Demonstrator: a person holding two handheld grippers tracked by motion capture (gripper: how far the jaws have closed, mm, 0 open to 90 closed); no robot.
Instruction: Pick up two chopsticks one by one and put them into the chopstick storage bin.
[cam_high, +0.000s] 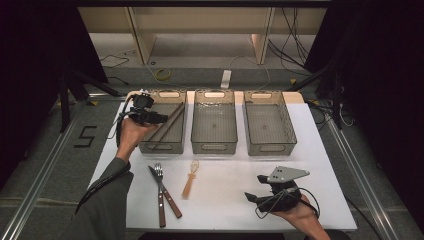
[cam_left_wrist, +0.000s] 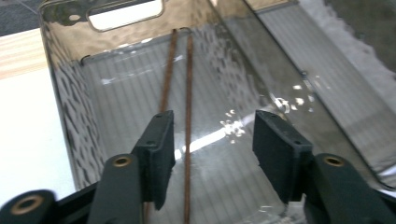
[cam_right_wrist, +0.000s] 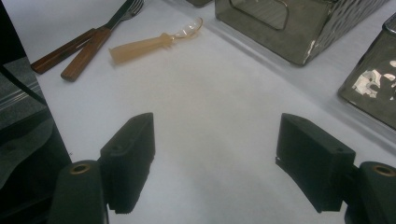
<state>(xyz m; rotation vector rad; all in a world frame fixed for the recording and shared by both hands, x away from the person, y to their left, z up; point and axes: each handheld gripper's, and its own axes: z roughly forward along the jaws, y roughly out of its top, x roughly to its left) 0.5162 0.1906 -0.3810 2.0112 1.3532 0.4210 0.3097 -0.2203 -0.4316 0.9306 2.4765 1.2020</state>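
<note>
chopsticks (cam_high: 168, 125) — in left bin (cam_high: 150, 146) | fork (cam_high: 159, 172), knife (cam_high: 165, 192) — before it

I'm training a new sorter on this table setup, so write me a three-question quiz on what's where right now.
1. True or false: the chopsticks lie in the left bin.
2. Which lies nearest the right gripper: A the knife, B the fork, C the tan spoon?
3. How many bins stand in the row, counting the middle bin and right bin?

Key: 1 true, under the open left gripper. 2 C. 3 three.
</note>
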